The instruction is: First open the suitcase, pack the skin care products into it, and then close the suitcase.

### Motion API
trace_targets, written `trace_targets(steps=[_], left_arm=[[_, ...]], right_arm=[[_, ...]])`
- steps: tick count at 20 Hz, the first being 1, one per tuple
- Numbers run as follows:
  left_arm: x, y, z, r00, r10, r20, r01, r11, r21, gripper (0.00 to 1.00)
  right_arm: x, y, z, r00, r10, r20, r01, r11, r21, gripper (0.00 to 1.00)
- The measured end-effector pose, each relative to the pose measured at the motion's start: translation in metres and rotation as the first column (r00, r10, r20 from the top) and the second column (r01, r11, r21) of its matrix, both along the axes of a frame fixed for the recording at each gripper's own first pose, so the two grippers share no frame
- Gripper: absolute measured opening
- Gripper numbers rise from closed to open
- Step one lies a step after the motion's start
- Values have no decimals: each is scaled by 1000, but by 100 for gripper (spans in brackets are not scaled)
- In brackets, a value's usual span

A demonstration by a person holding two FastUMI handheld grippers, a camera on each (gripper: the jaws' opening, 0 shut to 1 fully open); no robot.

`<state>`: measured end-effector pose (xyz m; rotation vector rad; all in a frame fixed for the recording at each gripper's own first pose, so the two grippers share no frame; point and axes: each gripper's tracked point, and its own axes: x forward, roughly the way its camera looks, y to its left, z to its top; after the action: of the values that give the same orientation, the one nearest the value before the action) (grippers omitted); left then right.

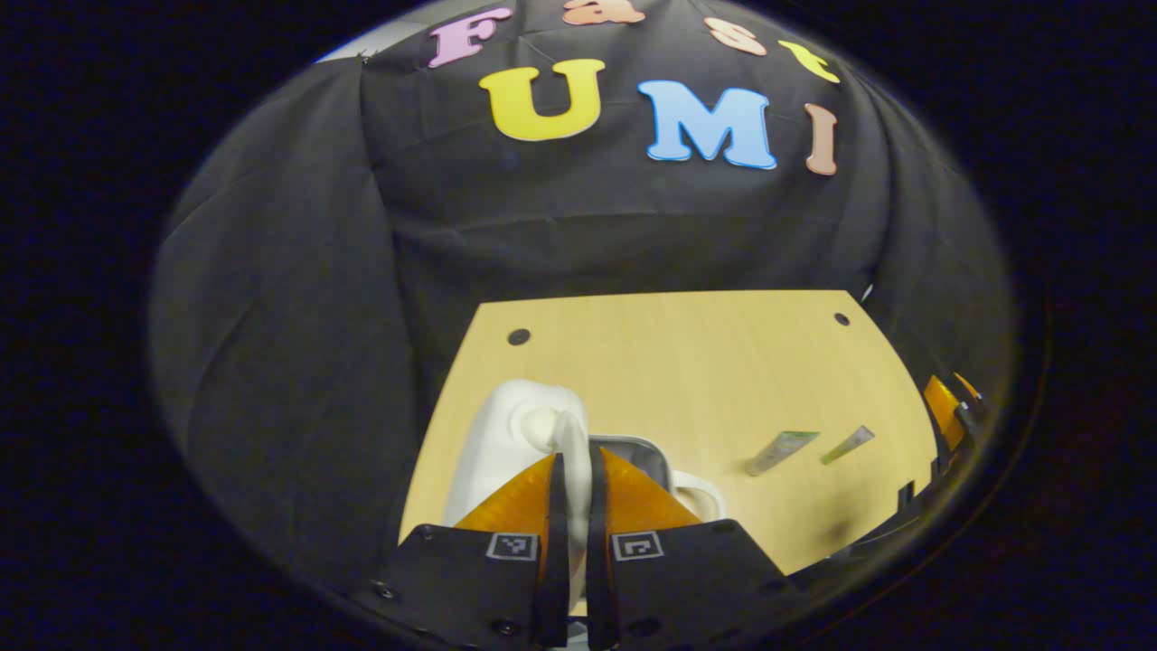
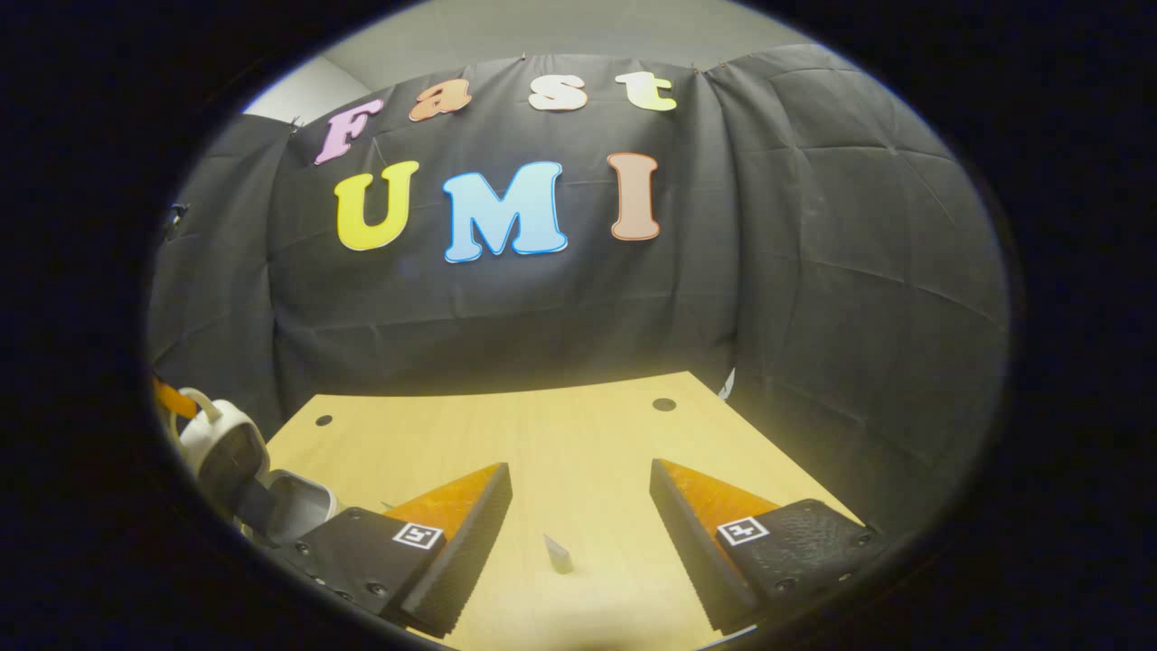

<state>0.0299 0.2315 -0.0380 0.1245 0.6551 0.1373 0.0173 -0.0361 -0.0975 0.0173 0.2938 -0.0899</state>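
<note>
Item one, the suitcase [image 1: 506,443]: a small white hard-shell case standing at the near left corner of the table [image 1: 687,362], its lid raised and the grey interior showing just behind my left gripper [image 1: 576,479]. Item two, that left gripper: its fingers are drawn nearly together on a thin white edge of the lid or its handle loop (I judge it a grip, though the fisheye makes the contact hard to confirm). Item three, the skin care products: two slim tubes, one [image 1: 779,452] lying just beside the other [image 1: 847,445], well apart from the case toward the right of the table; in the right gripper view a single tube [image 2: 558,553] lies on the wood between the fingers. Item four, the right gripper [image 2: 578,533]: spread wide, holding nothing, hovering low over that tube. Status as I read it: case open, packing not yet begun. Risks from here: the lid may drop shut if I release the left grip before it rests past its balance point; the light case may slide or tip off the table's corner if I pull sideways on the lid; the flat tube may skate away or pivot if the right fingers close off-centre, and a squeeze on its soft body rather than near the cap could buckle it.
</note>
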Motion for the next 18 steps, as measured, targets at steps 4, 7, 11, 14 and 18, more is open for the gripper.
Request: trace_targets(steps=[4,7,11,14,18], left_arm=[[1,122,6,996,80,-24,-69,948,311,15],[11,198,-19,987,141,-79,-93,897,432,15],[20,295,-81,945,264,-195,-145,869,472,15],[24,343,-141,910,314,-270,-157,865,476,15],[11,370,-194,885,328,-329,-141,865,482,15]], right_arm=[[4,-1,-8,1000,-4,-24,4,1000,10,92],[7,-2,-13,999,-12,-47,13,1000,20,93],[10,-7,-17,997,-28,-65,29,999,18,93],[13,-16,-19,995,-57,-77,58,998,11,93],[19,-20,-22,992,-83,-97,86,996,27,93]])
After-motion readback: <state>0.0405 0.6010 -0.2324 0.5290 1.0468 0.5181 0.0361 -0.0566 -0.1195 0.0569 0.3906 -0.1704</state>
